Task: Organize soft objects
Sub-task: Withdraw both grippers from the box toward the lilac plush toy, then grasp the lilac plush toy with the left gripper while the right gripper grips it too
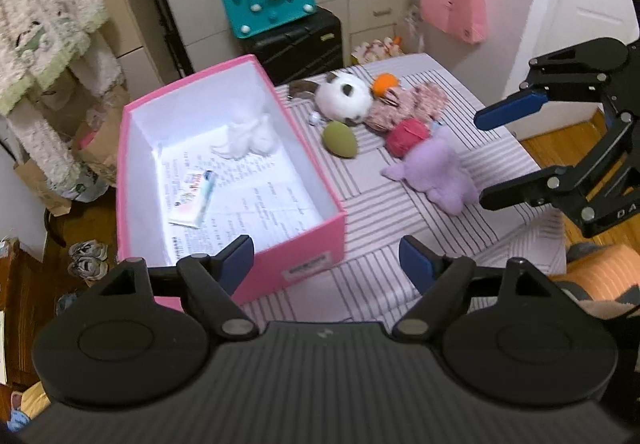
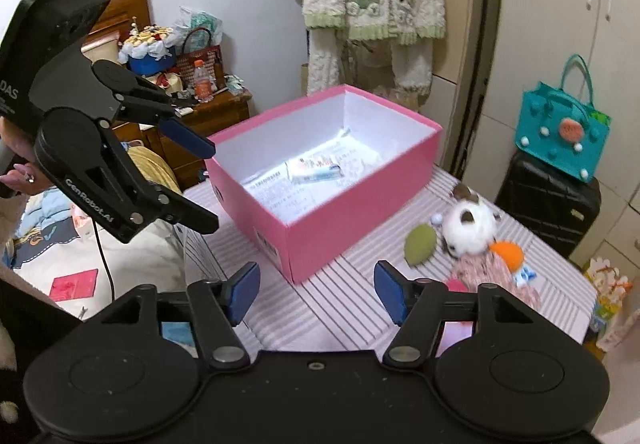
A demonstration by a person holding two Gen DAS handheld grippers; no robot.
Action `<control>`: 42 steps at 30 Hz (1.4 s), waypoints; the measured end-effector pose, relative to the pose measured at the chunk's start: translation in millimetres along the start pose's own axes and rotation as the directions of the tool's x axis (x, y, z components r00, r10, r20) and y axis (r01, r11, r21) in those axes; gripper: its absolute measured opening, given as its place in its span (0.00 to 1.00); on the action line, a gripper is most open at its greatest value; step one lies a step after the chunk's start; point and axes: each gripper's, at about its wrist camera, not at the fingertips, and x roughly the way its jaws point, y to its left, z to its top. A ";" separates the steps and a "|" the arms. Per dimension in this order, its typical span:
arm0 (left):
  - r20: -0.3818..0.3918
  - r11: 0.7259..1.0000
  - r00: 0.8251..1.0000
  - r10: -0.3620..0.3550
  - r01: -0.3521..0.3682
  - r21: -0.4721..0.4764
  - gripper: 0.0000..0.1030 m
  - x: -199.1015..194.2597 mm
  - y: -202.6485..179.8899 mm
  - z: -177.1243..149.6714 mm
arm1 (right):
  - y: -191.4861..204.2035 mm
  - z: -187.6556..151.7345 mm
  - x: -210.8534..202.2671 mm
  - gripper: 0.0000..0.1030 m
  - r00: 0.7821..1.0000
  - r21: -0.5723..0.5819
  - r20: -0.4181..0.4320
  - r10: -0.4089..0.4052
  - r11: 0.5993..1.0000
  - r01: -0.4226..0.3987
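Here, the soft toys — white plush (image 1: 345,95), green ball (image 1: 341,139), red yarn ball (image 1: 406,137), purple plush (image 1: 438,173) — lie clustered on the striped worktop (image 1: 380,203), beside the pink box (image 1: 296,240) holding white fluff (image 1: 248,137). Left gripper (image 1: 328,264) and right gripper (image 2: 316,292) both hover released, holding nothing.

Blurring at the edges on the white fluffy toy (image 1: 248,137) in the pink box (image 1: 304,240). Hiding behind the box wall from the right wrist view. Slipping partly behind the right gripper's fingers (image 2: 390,294): red ball (image 2: 456,286), barely showing.
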 end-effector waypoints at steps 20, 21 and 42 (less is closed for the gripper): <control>-0.047 0.971 0.970 -0.237 0.238 0.019 0.82 80.2 -70.8 15.0 | -60.9 -95.4 6.8 0.76 0.995 0.137 -0.073 -0.064 0.988 0.074; -0.044 0.970 0.969 -0.242 0.243 0.011 0.82 86.3 -73.4 16.7 | -65.7 -99.0 8.0 0.76 0.995 0.140 -0.073 -0.073 0.987 0.082; -0.027 0.948 0.986 -0.163 0.149 -0.283 0.82 193.9 -97.4 39.2 | -143.8 -122.9 38.5 0.75 0.987 0.158 -0.055 -0.151 0.975 0.158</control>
